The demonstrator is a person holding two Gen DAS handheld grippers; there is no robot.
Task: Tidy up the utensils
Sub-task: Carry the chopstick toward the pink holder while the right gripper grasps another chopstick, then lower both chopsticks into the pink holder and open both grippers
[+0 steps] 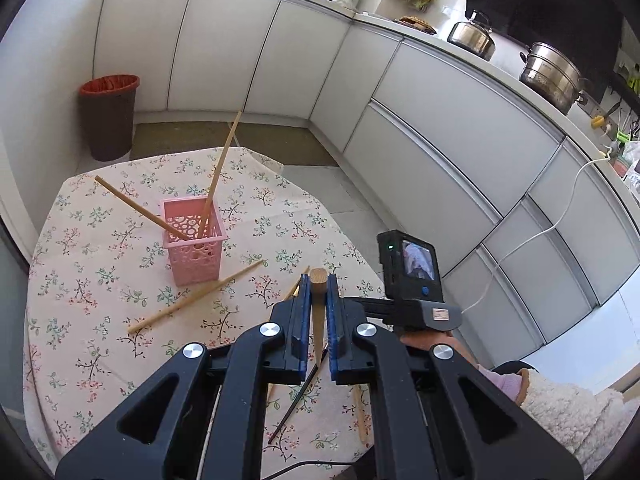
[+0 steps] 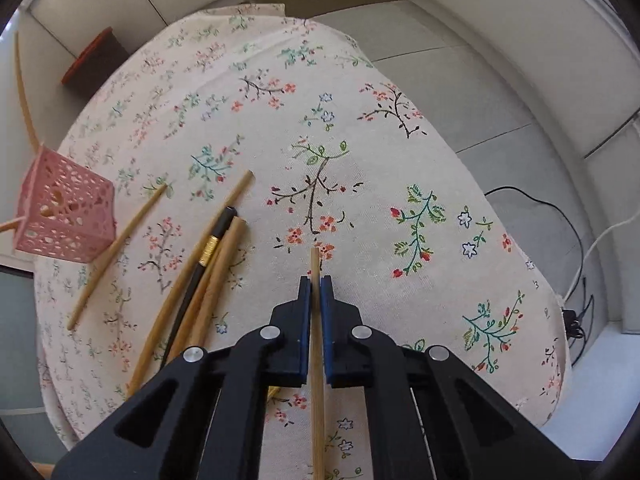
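Up front in the left wrist view, we held the left gripper (image 1: 319,285) above the round desk with the floral cloth (image 1: 100,280), its blue-padded fingers (image 1: 305,312) closed on a tapered wooden chopstick (image 1: 318,312) whose blunt end stuck out past the tips. Beyond it stood the pink perforated plastic basket (image 1: 194,248), upright on the cloth, with two long bamboo chopsticks (image 1: 222,168) leaning out of it in different directions. One loose bamboo chopstick (image 1: 196,298) lay on the cloth just in front of the basket, and a dark chopstick (image 1: 298,400) lay partly hidden beneath the fingers. To the right we saw the right gripper's body with its small screen (image 1: 410,268), held in a hand with a fleecy sleeve. A brown bin with a red liner (image 1: 108,116) stood on the floor by the white cabinets.

Through the right wrist view, the right gripper (image 2: 316,280) hung over the same cloth, its fingers (image 2: 306,320) clamped on a thin bamboo chopstick (image 2: 316,340) running lengthwise between them. To the left lay a loose bundle of bamboo chopsticks (image 2: 216,280) with one black chopstick carrying a gold band (image 2: 200,272) among them, touching one another. A single chopstick (image 2: 116,256) lay apart, nearer the pink basket (image 2: 64,220), which sat at the far left edge.
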